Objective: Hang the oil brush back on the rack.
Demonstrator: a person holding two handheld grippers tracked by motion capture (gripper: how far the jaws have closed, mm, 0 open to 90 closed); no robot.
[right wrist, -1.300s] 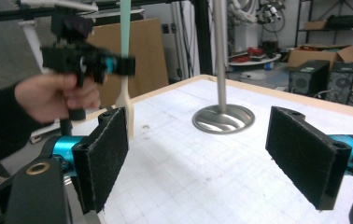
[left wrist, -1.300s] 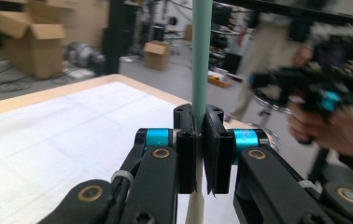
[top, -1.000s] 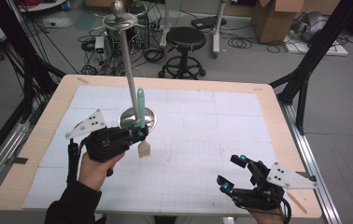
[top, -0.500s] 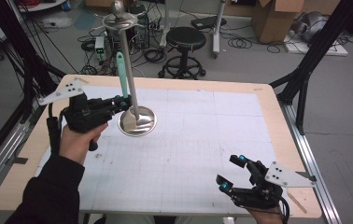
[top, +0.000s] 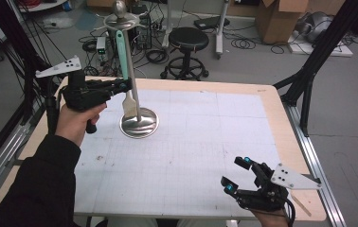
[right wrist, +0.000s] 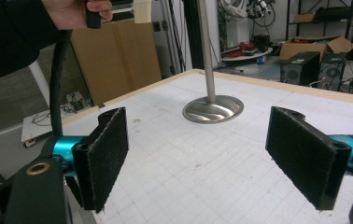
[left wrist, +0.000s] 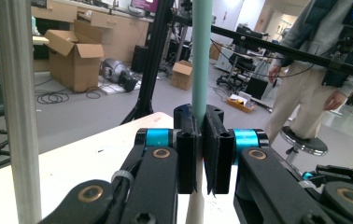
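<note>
Beside the steel stand (top: 138, 120), the left gripper (top: 120, 86) is clamped on the upright spatula (top: 126, 75) at mid-handle; judged light, stiff, smooth. Right gripper (top: 238, 175) gapes wide, empty.

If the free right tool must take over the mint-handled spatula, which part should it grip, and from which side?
Probably the bare upper handle of the spatula, above the shut left tool, approached from the person's side. The handle stands upright and slim; the metal stand's pole stands close on its right.

Glossy metal stand (top: 139, 124), matt teal-handled spatula (top: 121, 56)
</note>
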